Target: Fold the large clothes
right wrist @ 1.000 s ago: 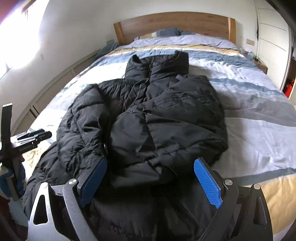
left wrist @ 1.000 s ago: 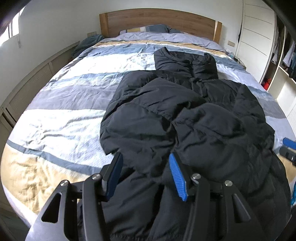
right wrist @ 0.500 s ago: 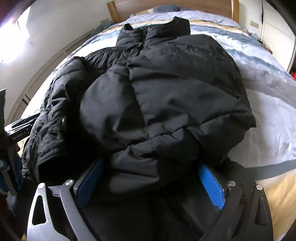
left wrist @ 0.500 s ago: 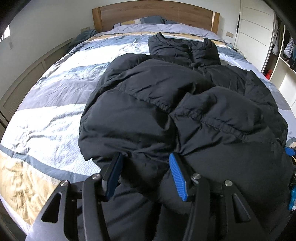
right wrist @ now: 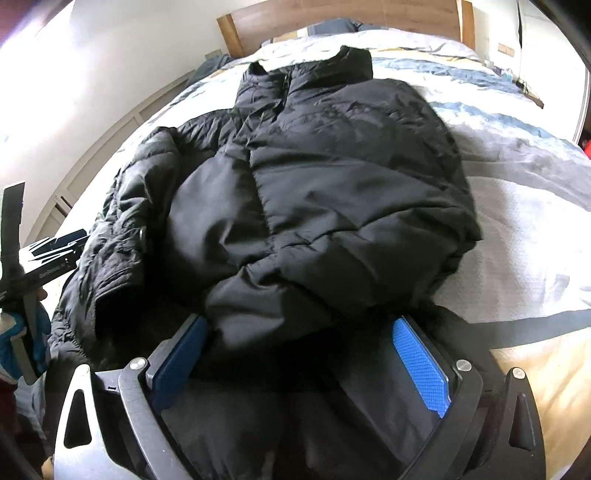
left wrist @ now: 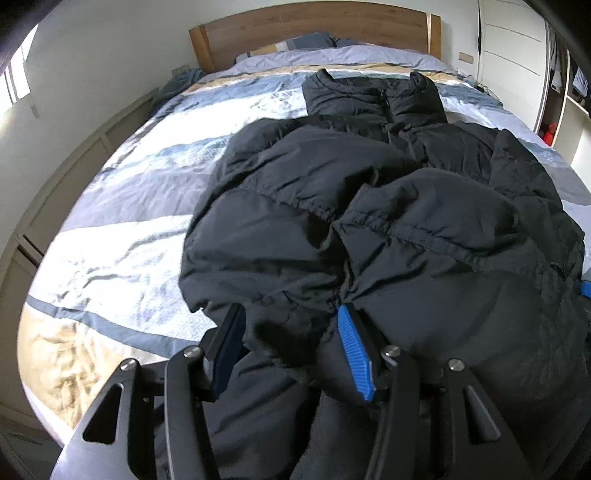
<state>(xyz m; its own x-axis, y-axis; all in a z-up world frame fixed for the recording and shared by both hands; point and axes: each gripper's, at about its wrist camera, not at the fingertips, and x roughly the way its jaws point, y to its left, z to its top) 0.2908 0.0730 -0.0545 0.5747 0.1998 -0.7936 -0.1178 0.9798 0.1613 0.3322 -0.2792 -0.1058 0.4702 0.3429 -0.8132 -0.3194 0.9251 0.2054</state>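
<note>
A black puffer jacket lies on the striped bed, collar toward the headboard, with its sleeves folded in over the front. My left gripper hangs low over the jacket's near end. Its jaws stand apart with a bulge of folded sleeve between the blue pads. My right gripper is wide open over the same near end of the jacket, and the folded edge sits between its pads. The left gripper shows at the left edge of the right wrist view.
A wooden headboard and pillows stand at the far end of the bed. White wardrobes and open shelves line the right wall, and low panelling runs along the left wall. Bare duvet spreads on both sides of the jacket.
Both grippers have sunk and come closer to the jacket, which now fills more of each view. The folded fabric has come in between the jaws. Neither opening has changed.
</note>
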